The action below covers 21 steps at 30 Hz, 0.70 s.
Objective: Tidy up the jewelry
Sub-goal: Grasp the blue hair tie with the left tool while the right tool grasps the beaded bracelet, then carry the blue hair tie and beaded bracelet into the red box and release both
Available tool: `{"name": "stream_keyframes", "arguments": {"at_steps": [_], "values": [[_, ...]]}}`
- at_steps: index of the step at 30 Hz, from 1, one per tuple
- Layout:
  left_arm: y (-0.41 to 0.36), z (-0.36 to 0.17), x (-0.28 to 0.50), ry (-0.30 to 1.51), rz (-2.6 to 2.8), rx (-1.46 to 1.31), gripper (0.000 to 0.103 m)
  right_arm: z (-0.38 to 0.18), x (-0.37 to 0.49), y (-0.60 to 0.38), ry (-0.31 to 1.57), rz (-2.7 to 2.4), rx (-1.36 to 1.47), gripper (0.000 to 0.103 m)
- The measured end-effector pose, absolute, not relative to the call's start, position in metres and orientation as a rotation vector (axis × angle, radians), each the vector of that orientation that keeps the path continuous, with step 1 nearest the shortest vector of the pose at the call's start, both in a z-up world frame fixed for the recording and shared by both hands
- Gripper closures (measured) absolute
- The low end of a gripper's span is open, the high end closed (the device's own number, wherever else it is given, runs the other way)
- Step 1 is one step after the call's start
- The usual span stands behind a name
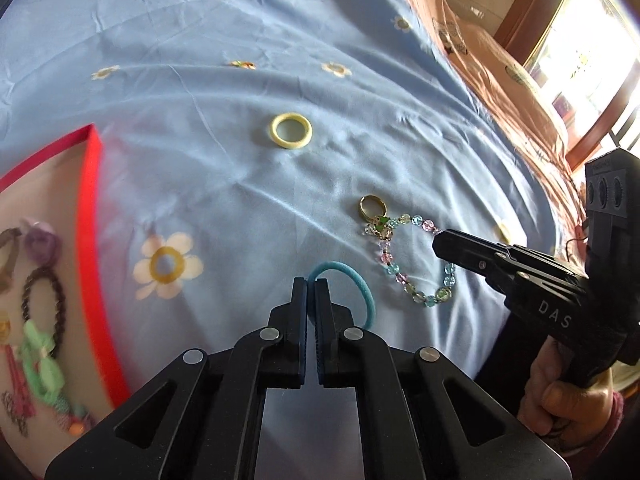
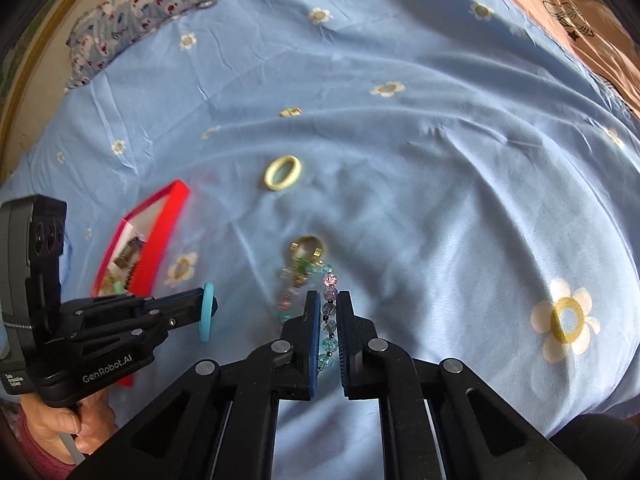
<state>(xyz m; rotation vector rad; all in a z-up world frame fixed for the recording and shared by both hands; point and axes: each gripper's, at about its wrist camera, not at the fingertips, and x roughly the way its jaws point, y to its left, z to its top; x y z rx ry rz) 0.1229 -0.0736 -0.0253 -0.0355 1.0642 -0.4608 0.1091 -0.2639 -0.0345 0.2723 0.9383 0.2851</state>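
My left gripper (image 1: 311, 282) is shut on a teal hair tie (image 1: 362, 285), whose loop curves out to the right of the fingers; from the right wrist view this tie (image 2: 207, 312) hangs edge-on at the left gripper (image 2: 212, 305). My right gripper (image 2: 329, 298) is shut on a pastel bead bracelet (image 2: 330, 322), with beads pinched between the pads. The bracelet (image 1: 416, 276) lies looped on the blue sheet with the right gripper (image 1: 438, 240) on its right side. A gold ring (image 1: 373, 205) with a small green charm sits at the bracelet's far end. A pale yellow ring (image 1: 291, 130) lies farther off.
A red-rimmed tray (image 1: 89, 216) at the left holds hair ties and several other pieces. The flowered blue sheet (image 1: 200, 80) covers the bed. A patterned pillow (image 2: 136, 12) lies at the far left, a brown blanket (image 1: 480, 52) at the right. Hands grip both handles.
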Motion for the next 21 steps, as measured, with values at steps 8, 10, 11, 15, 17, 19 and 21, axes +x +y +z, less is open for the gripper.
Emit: {"name": "stream_keyframes", "arguments": {"at_steps": [8,10,11,15,17,19,21], "values": [[-0.037,-0.005,0.104,1.01,-0.413,-0.093,0.101,-0.01,0.101,-0.24,0.879,0.359,0.273,0.095],[-0.028,-0.003,0.1,0.999,-0.396,-0.101,0.101,-0.007,0.099,-0.233,0.87,0.374,0.27,0.095],[-0.024,-0.002,0.098,0.995,-0.387,-0.109,0.101,-0.006,0.098,-0.229,0.868,0.384,0.269,0.095],[-0.004,0.0,0.09,0.986,-0.362,-0.138,0.101,0.0,0.096,-0.214,0.862,0.415,0.253,0.095],[0.004,0.0,0.086,0.98,-0.351,-0.147,0.101,0.004,0.095,-0.209,0.856,0.428,0.249,0.095],[0.012,0.001,0.083,0.977,-0.34,-0.161,0.101,0.008,0.094,-0.203,0.849,0.444,0.247,0.095],[0.018,0.001,0.08,0.974,-0.33,-0.171,0.101,0.012,0.092,-0.198,0.841,0.457,0.241,0.095]]}}
